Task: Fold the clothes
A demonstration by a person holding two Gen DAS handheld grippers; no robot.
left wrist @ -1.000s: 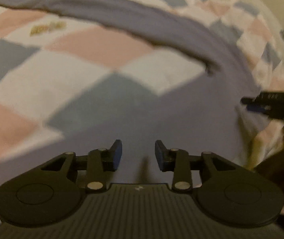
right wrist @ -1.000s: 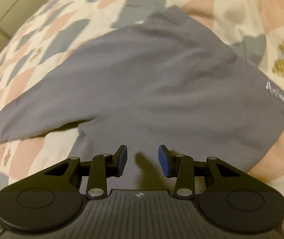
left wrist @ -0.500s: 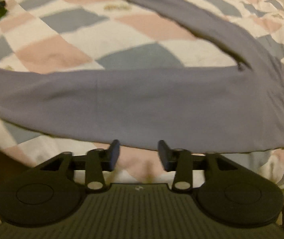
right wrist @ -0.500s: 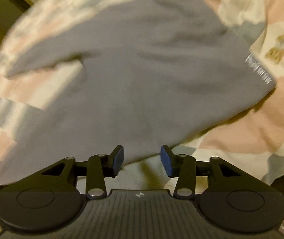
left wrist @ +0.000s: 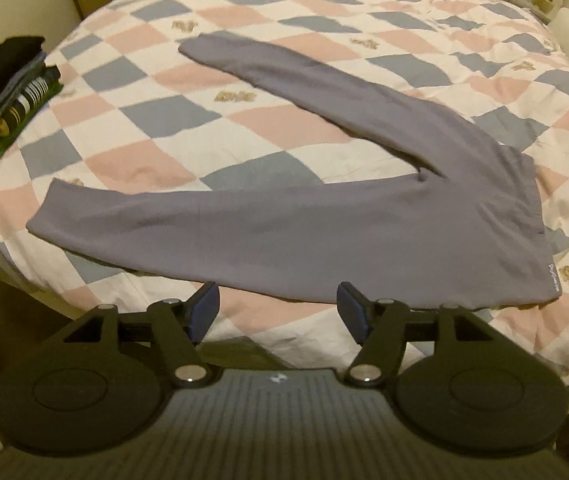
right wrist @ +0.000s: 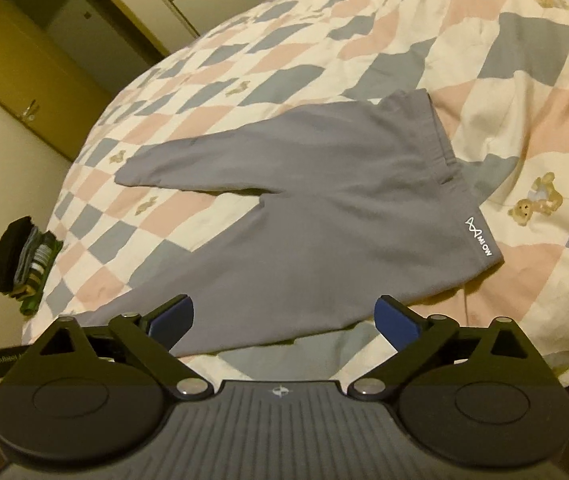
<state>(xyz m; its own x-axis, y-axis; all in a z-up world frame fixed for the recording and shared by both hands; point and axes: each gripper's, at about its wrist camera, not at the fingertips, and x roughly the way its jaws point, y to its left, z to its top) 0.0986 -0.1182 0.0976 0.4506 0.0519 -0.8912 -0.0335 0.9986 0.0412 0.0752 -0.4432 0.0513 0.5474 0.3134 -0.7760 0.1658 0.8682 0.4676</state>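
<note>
Soft grey jogging pants [left wrist: 324,216] lie flat on bed with pink, blue and white checked quilt [left wrist: 244,128], legs spread apart in V so each can be folded. Left tool [left wrist: 276,312] opening, nothing between pads, just off near edge. Right tool [right wrist: 284,320] opening wide, empty (hanging over near leg). Folded clothes pile [left wrist: 8,88] waits far left.

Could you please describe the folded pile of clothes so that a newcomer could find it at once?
Start at the checked quilt covering the bed. At its edge, beyond the leg cuffs of the grey trousers, sits the folded pile: dark and striped, unlike the trousers lying spread flat.
</note>
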